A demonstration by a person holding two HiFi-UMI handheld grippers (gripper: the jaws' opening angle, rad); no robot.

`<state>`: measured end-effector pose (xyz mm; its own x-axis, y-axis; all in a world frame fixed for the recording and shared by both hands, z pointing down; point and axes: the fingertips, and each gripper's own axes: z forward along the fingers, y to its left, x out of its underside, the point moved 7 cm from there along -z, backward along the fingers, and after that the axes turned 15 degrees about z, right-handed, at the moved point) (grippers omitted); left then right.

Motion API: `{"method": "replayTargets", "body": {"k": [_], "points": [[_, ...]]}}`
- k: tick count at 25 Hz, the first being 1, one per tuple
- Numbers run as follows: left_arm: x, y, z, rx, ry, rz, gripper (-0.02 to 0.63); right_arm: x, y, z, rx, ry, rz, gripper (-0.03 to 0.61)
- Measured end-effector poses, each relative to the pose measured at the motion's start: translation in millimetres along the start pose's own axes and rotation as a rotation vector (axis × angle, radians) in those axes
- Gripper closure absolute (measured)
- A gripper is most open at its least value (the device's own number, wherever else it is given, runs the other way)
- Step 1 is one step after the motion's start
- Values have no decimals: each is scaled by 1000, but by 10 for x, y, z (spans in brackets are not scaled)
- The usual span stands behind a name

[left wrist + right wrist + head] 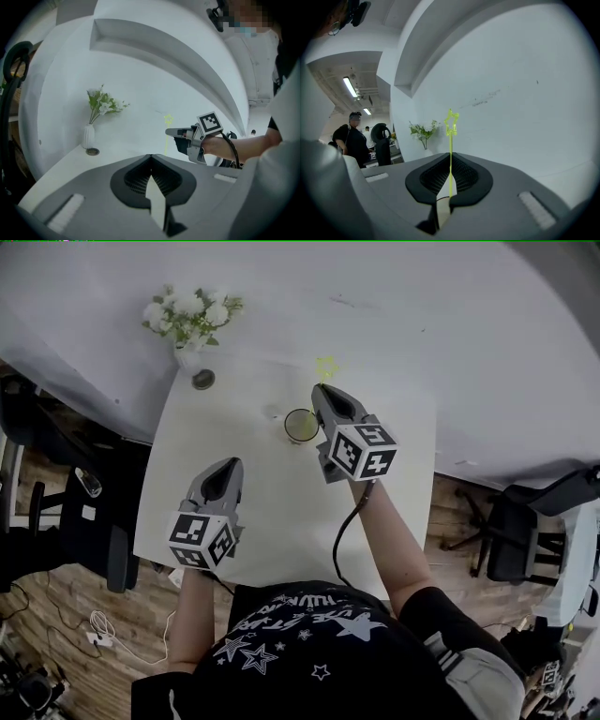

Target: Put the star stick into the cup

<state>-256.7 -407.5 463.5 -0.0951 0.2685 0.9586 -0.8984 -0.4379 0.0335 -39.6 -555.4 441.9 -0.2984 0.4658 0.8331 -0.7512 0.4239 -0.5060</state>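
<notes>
A thin yellow-green star stick (451,140) stands upright between the jaws of my right gripper (450,157), which is shut on its shaft. From the head view its star (326,367) shows just beyond the right gripper (323,390). The dark-rimmed cup (301,426) stands on the white table (244,521) right beside that gripper's left side. The stick's lower end is hidden under the gripper. My left gripper (223,468) hovers nearer the front, jaws shut with nothing between them (151,157). In the left gripper view the right gripper (192,138) and the stick (167,123) hang ahead.
A white vase of flowers (190,320) and a small dark round disc (203,380) sit at the table's far left corner. A white wall runs behind the table. Black office chairs stand at left (56,521) and right (534,531). People stand far off (354,138).
</notes>
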Motion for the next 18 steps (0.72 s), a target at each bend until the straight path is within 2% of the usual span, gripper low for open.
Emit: {"method": "replayTargets", "body": {"k": [18], "points": [[195,-41,247,63,50,-38,611,245,-192,207,13,74,27,551]]}}
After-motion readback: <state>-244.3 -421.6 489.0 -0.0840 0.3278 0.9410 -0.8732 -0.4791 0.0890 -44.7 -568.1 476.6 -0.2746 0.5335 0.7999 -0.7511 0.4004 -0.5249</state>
